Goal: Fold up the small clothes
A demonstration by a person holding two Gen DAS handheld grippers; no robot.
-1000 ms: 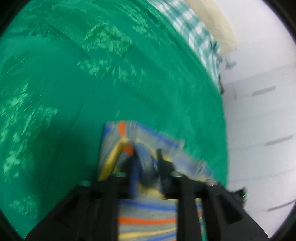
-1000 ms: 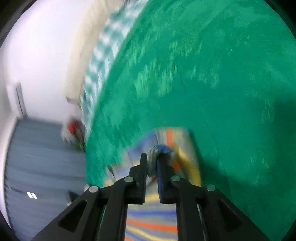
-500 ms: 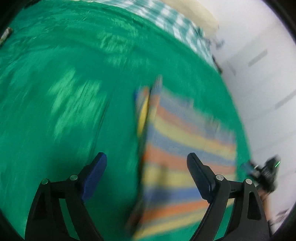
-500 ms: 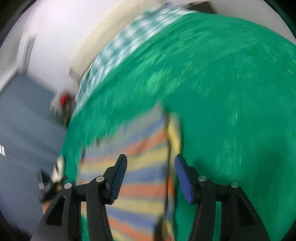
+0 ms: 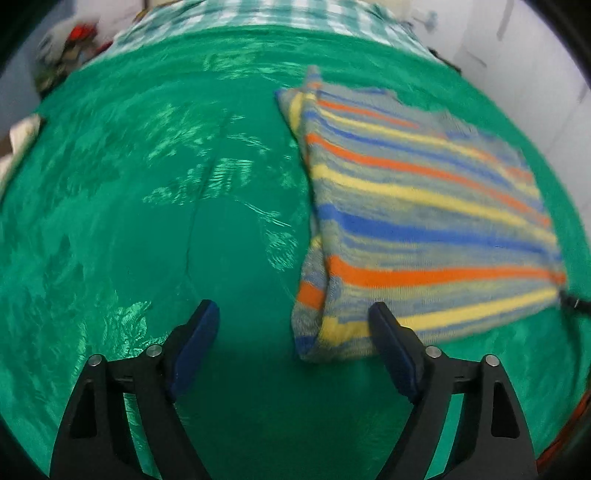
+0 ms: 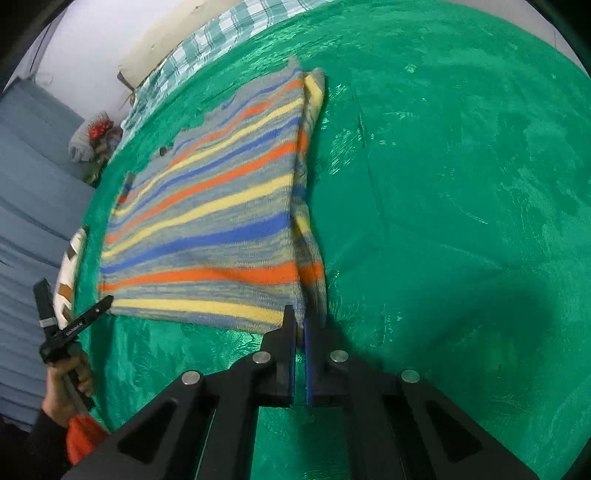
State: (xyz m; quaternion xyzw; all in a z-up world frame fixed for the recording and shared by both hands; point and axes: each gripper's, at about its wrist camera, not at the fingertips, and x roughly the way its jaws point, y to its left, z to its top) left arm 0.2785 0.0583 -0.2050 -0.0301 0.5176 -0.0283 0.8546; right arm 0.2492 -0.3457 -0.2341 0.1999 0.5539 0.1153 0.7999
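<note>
A small striped knit garment (image 5: 424,218), grey with orange, yellow and blue bands, lies folded flat on the green cloth (image 5: 147,184). It also shows in the right wrist view (image 6: 207,221). My left gripper (image 5: 295,328) is open and empty, just in front of the garment's near left corner. My right gripper (image 6: 300,325) has its jaws closed together, with the tips at the garment's near right corner; I cannot tell whether fabric is between them. The left gripper (image 6: 74,314) also shows at the left of the right wrist view, held in a hand.
A green-and-white checked sheet (image 5: 277,14) lies beyond the green cloth, next to a white wall. A grey bundle with red (image 6: 92,136) sits on the blue-grey floor off the left edge. A white folded item (image 5: 18,136) lies at the far left.
Both grippers let go of the garment and pulled back from it. It now lies folded flat. The left gripper stays open; the right one opened, then closed again.
</note>
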